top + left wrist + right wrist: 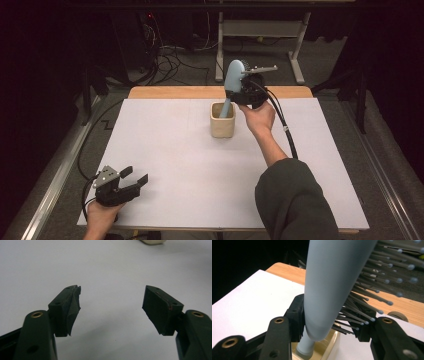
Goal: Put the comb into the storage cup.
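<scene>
A pale blue hairbrush (232,80) stands upright with its handle down inside a cream square cup (222,120) at the table's far middle. My right gripper (244,91) is shut on the hairbrush, just above the cup. In the right gripper view the brush body (329,282) sits between the black pads, its bristles (372,290) pressing against the right one, and the cup's rim (332,345) lies below. My left gripper (134,178) rests open at the near left of the table. Its jaws stand wide apart over the bare white surface (112,277) with nothing between them.
A white sheet (180,155) covers the table, with a wooden edge (170,92) showing at the back. The right forearm and dark sleeve (295,200) cross the near right. Cables (170,57) and a desk frame (295,55) lie on the floor beyond.
</scene>
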A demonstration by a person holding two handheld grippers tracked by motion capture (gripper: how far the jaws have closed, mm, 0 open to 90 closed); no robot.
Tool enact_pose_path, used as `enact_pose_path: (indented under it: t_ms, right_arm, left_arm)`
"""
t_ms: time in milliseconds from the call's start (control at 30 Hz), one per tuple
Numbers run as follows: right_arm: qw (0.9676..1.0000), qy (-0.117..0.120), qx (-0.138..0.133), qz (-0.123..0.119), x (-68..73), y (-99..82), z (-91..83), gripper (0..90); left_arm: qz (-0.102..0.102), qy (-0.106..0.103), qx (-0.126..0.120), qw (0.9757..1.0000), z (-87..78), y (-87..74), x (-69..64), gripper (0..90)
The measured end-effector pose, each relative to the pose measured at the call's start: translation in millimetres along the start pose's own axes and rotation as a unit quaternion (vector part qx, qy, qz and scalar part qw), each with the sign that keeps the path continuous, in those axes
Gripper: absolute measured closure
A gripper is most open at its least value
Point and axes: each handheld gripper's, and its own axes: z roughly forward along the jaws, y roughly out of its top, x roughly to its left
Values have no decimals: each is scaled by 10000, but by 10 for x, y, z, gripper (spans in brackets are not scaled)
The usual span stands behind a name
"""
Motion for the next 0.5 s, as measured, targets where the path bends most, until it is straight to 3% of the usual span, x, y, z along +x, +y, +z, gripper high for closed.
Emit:
enact_pose_path:
  t_ms: [500]
  right_arm:
    - [9999, -15, 99, -10, 36, -50, 102, 531]
  left_arm:
    - [0, -10, -17, 10000, 1, -1, 5, 309]
